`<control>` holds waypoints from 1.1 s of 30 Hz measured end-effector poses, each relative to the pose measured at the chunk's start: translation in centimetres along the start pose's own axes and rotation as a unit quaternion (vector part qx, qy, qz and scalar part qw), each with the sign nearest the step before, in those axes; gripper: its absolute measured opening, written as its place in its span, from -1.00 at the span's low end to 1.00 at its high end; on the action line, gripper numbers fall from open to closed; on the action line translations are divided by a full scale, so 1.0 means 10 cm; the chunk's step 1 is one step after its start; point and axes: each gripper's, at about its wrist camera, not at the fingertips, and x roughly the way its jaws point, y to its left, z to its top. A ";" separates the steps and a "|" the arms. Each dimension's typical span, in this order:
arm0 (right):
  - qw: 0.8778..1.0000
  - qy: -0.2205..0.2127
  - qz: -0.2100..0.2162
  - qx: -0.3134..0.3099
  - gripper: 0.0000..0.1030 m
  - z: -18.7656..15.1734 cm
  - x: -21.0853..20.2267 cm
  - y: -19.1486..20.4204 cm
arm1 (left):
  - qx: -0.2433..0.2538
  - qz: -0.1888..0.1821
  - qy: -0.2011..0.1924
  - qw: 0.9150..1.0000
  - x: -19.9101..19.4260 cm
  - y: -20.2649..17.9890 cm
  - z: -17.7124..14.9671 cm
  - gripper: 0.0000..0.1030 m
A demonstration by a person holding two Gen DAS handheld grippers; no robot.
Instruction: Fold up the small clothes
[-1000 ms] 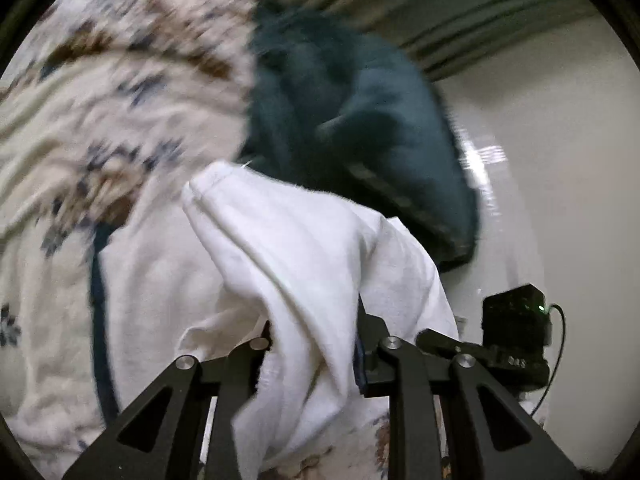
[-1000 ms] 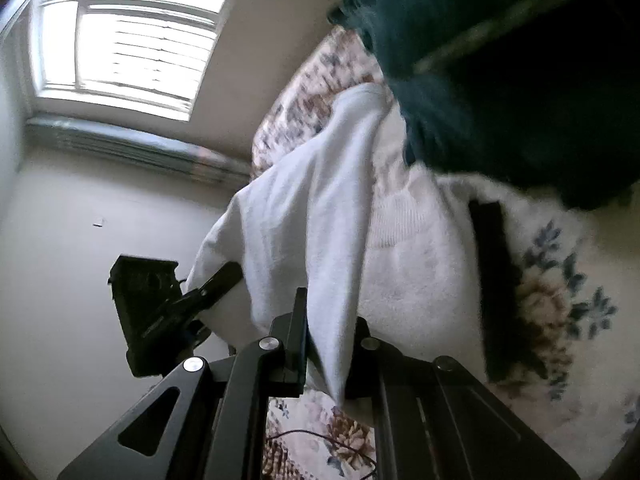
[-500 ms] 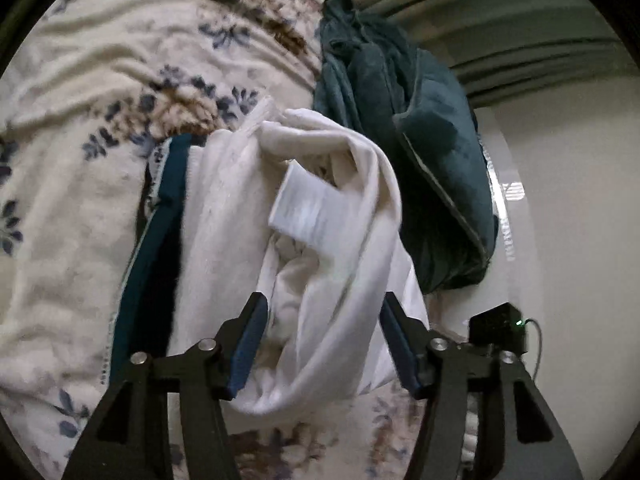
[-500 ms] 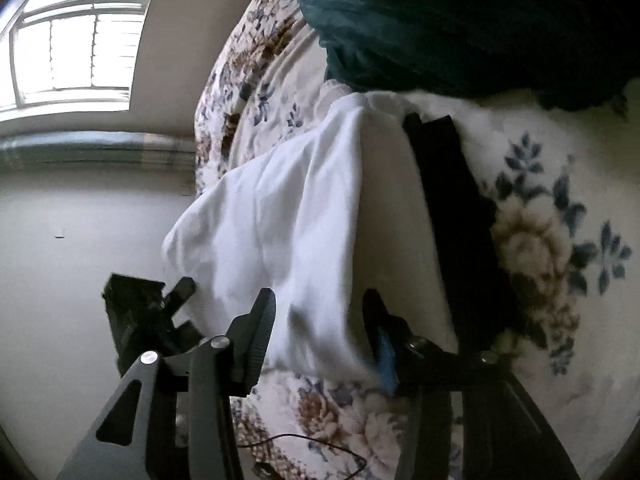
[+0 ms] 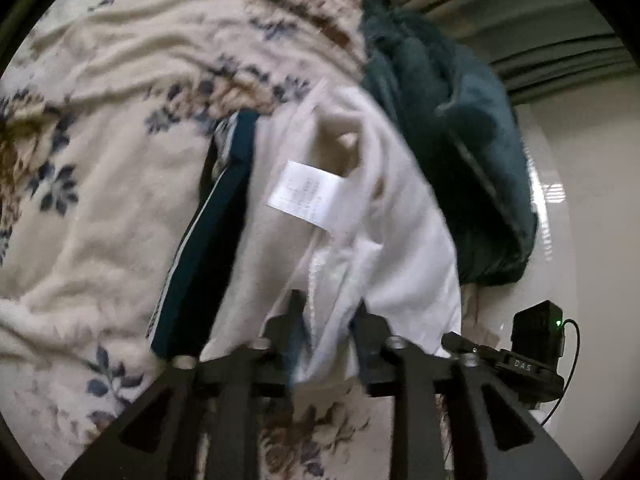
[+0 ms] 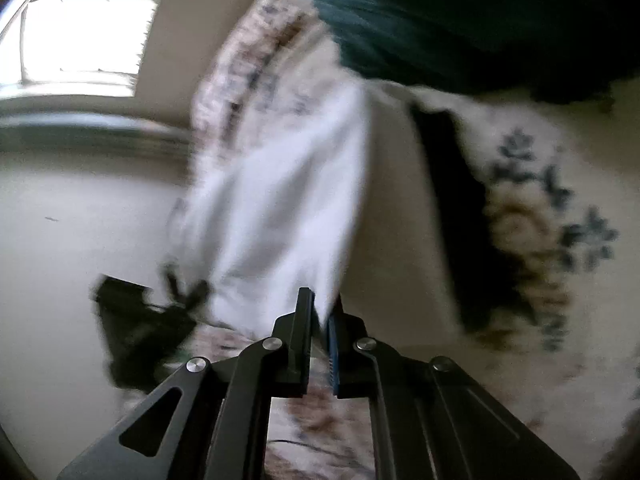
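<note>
Gripping a soft white cotton garment (image 5: 360, 216) on both near edges.
Lying limp beside the dark teal strip (image 5: 204, 264) on the floral bed blanket (image 5: 100, 208); left tongs (image 5: 326, 320) closing narrow around bunched cloth, right tongs (image 6: 320, 320) pinching a thin hem; light, floppy, best held at edges.

Floral bed (image 5: 100, 208), white garment (image 5: 384, 216), teal blanket (image 5: 460, 152)

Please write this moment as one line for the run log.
left gripper: closing on white garment | right gripper: shut on white garment edge | surface: floral blanket | fold: unfinished
</note>
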 end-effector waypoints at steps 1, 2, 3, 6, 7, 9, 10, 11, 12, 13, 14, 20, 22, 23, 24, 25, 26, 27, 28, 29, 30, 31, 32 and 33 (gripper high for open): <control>1.000 0.004 -0.013 -0.004 -0.85 0.00 0.03 0.00 | 0.000 0.010 -0.001 1.000 -0.03 -0.02 0.00 0.02; 0.999 0.004 -0.031 -0.012 -0.84 0.00 0.03 0.03 | 0.003 0.012 -0.008 1.000 -0.10 -0.06 0.00 0.03; 0.999 0.001 -0.040 -0.018 -0.81 -0.02 -0.02 0.03 | 0.015 0.020 -0.023 0.999 -0.20 -0.15 0.00 0.04; 0.996 -0.052 -0.071 -0.034 -0.34 0.02 -0.24 0.17 | 0.078 0.062 -0.079 0.992 -0.46 -0.50 0.10 0.36; 0.994 -0.076 -0.074 -0.038 -0.19 0.03 -0.33 0.22 | 0.091 0.066 -0.088 0.990 -0.48 -0.60 0.17 0.40; 0.989 -0.117 -0.079 -0.044 -0.18 0.11 -0.42 0.35 | 0.100 0.069 -0.089 0.989 -0.34 -0.72 0.42 0.41; 0.988 -0.132 -0.068 -0.046 -0.18 0.17 -0.42 0.41 | 0.100 0.080 -0.078 0.989 -0.20 -0.76 0.57 0.41; 0.988 -0.134 -0.064 -0.047 -0.18 0.22 -0.40 0.47 | 0.099 0.093 -0.067 0.989 -0.04 -0.76 0.72 0.41; 0.988 -0.133 -0.064 -0.044 -0.18 0.29 -0.33 0.50 | 0.103 0.113 -0.058 0.987 0.12 -0.77 0.82 0.40; 0.989 -0.131 -0.062 -0.040 -0.18 0.38 -0.24 0.54 | 0.111 0.136 -0.046 0.983 0.25 -0.76 0.90 0.41; 0.989 -0.127 -0.069 -0.039 -0.18 0.45 -0.12 0.56 | 0.117 0.153 -0.037 0.981 0.36 -0.73 0.96 0.41; 0.981 -0.100 -0.158 -0.049 -0.18 0.62 0.36 0.49 | 0.107 0.190 -0.021 0.976 0.52 -0.40 0.98 0.45; 0.981 -0.098 -0.160 -0.047 -0.18 0.62 0.41 0.44 | 0.101 0.186 -0.022 0.977 0.48 -0.39 0.93 0.45; 0.981 -0.097 -0.162 -0.044 -0.18 0.61 0.40 0.43 | 0.099 0.182 -0.029 0.978 0.43 -0.41 0.89 0.45; 0.980 -0.099 -0.167 -0.043 -0.18 0.60 0.36 0.44 | 0.100 0.181 -0.039 0.978 0.36 -0.44 0.83 0.44; 0.979 -0.102 -0.171 -0.043 -0.18 0.58 0.31 0.47 | 0.103 0.183 -0.046 0.977 0.30 -0.49 0.77 0.43; 0.977 -0.107 -0.180 -0.047 -0.17 0.55 0.24 0.51 | 0.108 0.185 -0.054 0.975 0.23 -0.55 0.70 0.43; 0.972 -0.115 -0.197 -0.055 0.08 0.49 0.15 0.57 | 0.115 0.194 -0.064 0.972 0.15 -0.62 0.60 0.43; 0.967 -0.122 -0.213 -0.062 0.48 0.42 0.08 0.62 | 0.121 0.204 -0.073 0.969 0.09 -0.68 0.52 0.44; 0.963 -0.128 -0.229 -0.069 0.66 0.34 -0.02 0.68 | 0.128 0.216 -0.081 0.965 0.02 -0.74 0.42 0.45; 0.957 -0.134 -0.247 -0.076 0.89 0.25 -0.09 0.72 | 0.134 0.233 -0.085 0.959 -0.04 -0.81 0.30 0.51; 0.950 -0.139 -0.269 -0.083 0.95 0.15 -0.17 0.77 | 0.137 0.242 -0.085 0.957 -0.08 -0.85 0.20 0.73; 0.944 -0.144 -0.285 -0.088 0.95 0.05 -0.24 0.80 | 0.140 0.249 -0.084 0.955 -0.13 -0.89 0.10 0.85; 0.939 -0.148 -0.295 -0.091 0.95 -0.04 -0.31 0.83 | 0.143 0.258 -0.085 0.952 -0.19 -0.95 -0.02 0.94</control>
